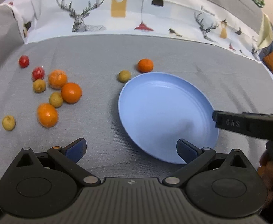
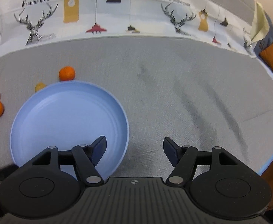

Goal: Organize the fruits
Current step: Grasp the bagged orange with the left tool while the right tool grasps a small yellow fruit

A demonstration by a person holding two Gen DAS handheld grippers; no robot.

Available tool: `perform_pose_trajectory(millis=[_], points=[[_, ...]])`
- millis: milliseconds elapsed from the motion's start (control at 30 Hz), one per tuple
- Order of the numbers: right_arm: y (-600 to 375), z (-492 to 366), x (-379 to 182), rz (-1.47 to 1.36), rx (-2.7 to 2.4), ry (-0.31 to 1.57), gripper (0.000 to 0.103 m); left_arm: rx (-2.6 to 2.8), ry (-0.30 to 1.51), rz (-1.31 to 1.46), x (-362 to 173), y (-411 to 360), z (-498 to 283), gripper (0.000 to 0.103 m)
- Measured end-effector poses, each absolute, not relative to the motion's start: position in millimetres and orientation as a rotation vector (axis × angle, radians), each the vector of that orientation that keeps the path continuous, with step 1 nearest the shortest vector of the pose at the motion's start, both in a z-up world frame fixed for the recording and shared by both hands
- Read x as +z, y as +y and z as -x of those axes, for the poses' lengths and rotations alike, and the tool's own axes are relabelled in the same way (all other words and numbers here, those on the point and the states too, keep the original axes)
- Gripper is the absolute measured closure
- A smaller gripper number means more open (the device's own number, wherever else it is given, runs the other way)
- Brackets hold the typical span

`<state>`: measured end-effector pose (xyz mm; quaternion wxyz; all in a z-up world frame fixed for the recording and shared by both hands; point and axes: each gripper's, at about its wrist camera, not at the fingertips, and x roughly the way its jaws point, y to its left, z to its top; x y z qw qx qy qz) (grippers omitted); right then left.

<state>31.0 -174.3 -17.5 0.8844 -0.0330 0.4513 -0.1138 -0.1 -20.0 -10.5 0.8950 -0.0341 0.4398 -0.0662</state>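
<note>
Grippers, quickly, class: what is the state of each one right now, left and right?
Left gripper: open, nothing between its fingers, beside the blue plate.
Right gripper: open, holding nothing, over the plate's edge and the grey cloth.

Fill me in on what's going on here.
A person holds a gripper in each hand over a grey cloth, sorting fruit. The blue plate is empty. The oranges, small yellow-green fruits and red ones all lie loose on the cloth, mostly to the plate's left. The left gripper and the right gripper both hover near the plate's front rim, jaws open and holding nothing. No fruit has been moved onto the plate yet.
</note>
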Motion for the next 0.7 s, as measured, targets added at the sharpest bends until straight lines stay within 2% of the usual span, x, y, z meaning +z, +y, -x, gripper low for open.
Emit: perform_pose_trajectory(millis=[133, 167, 200, 233, 267, 300, 333, 400, 433, 500, 567, 700], points=[[-173.8, -30.2, -9.9, 0.021, -0.238, 0.885, 0.034, -0.154, 0.853, 0.068, -4.6, -20.6, 7.9, 0.002], [-172.7, -30.4, -8.1, 0.013, -0.239, 0.874, 0.034, -0.157, 0.843, 0.067, -2.1, -20.6, 8.6, 0.008], [-172.2, -30.4, -6.4, 0.004, -0.24, 0.864, 0.034, -0.161, 0.835, 0.06, 0.0, -20.8, 9.5, 0.017], [-172.3, -30.4, -4.3, -0.011, -0.239, 0.855, 0.034, -0.168, 0.832, 0.049, 1.9, -20.9, 10.2, 0.022], [-172.6, -30.6, -2.4, -0.028, -0.233, 0.847, 0.034, -0.175, 0.832, 0.041, 3.5, -20.9, 10.7, 0.034], [-172.7, -30.7, -1.0, -0.041, -0.227, 0.843, 0.034, -0.184, 0.834, 0.041, 5.3, -19.5, 11.5, 0.049], [-173.1, -30.8, 0.5, -0.055, -0.22, 0.84, 0.034, -0.199, 0.841, 0.051, 7.6, -17.2, 11.9, 0.058], [-172.9, -31.2, 3.4, -0.078, -0.208, 0.834, 0.035, -0.226, 0.848, 0.075, 16.1, -9.8, 10.7, 0.083], [-172.2, -31.5, 5.2, -0.089, -0.197, 0.83, 0.038, -0.241, 0.842, 0.082, 23.5, -3.9, 9.4, 0.086], [-171.5, -32.8, 8.8, -0.112, -0.178, 0.832, 0.051, -0.262, 0.81, 0.08, 41.3, 7.3, 5.1, 0.091], [-168.3, -34.7, 12.7, -0.122, -0.15, 0.833, 0.065, -0.27, 0.77, 0.046, 61.1, 20.3, -2.5, 0.091], [-165.2, -47.1, 30.2, -0.164, -0.046, 0.84, 0.073, -0.179, 0.778, 0.026, 76.7, 59.6, -27.2, 0.091]])
